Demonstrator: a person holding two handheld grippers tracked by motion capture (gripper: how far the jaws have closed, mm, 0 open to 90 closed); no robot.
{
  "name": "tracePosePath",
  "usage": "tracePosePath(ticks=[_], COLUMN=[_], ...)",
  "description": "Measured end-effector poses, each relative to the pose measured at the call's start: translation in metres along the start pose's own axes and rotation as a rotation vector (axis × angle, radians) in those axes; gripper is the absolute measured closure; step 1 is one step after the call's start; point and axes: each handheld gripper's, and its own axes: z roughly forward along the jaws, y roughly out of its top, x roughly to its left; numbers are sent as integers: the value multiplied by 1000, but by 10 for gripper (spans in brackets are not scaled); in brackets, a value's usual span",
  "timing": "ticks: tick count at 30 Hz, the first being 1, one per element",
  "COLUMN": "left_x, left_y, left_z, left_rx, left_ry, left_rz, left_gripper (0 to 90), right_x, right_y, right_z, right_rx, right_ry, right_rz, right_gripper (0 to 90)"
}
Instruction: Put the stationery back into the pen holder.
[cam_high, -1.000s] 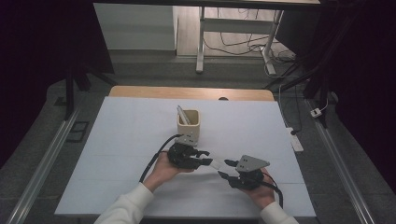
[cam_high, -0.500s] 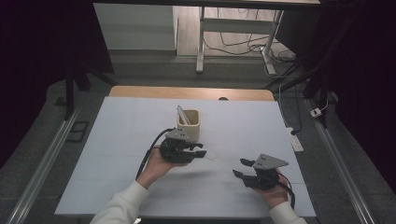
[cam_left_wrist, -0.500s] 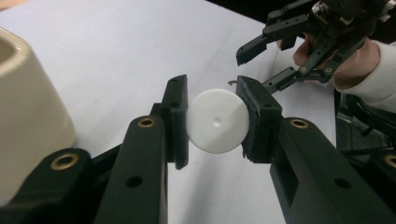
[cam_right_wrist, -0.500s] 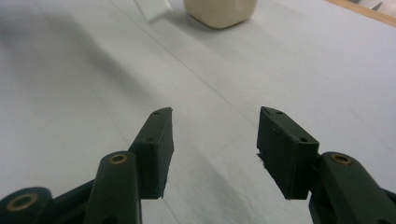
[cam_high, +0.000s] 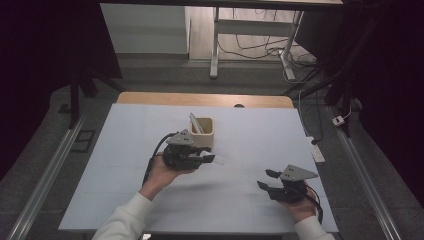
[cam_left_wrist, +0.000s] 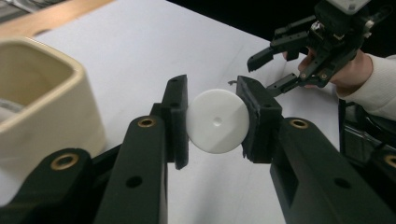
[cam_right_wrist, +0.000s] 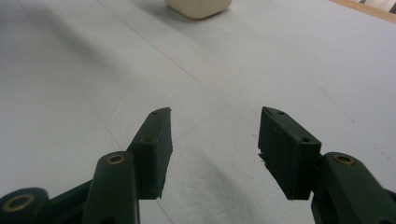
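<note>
The left gripper (cam_left_wrist: 215, 122) is clamped on a white round-ended piece (cam_left_wrist: 217, 121), its pads pressing on the two opposite edges of the disc-shaped end that faces the camera; in the high view the same gripper (cam_high: 209, 159) holds this piece level above the table, just in front of the beige square cup (cam_high: 202, 132). The grip is the weak point, I judge: the pads meet a curved rim along narrow lines only, so a tilt of the wrist or a knock against the cup's wall could let the piece pivot or slide out and drop onto the white table (cam_high: 125, 165). A white stick-like item (cam_high: 195, 123) already leans in the cup, and it could block or deflect the piece if the two meet at the rim. The right gripper (cam_right_wrist: 214, 140) stands with its jaws wide and nothing between them, having just been opening, and it hangs low over the bare table near the right front edge (cam_high: 270, 180), well apart from the cup. The piece itself looks smooth, matte white plastic, with a tiny dimple at the centre of its round face; its length behind the pads is hard to make out.
</note>
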Motion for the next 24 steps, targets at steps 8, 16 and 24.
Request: tracePosePath(ticks=[8,16,24], left_x=[11,23,40], left_y=[14,32,47], left_z=[-26,-42,-54], left_rx=[-51,-70,-73], left_ry=[40,78,100], left_rz=[-28,-40,-50], left_gripper=[657,657,657], right_x=[-4,-8,-9], right_y=[-3,-5,-6], right_z=[-2,-5,-4], right_rx=[5,0,2], right_ry=[8,-21,-32], right_rz=[6,14,23], right_gripper=[439,440,439])
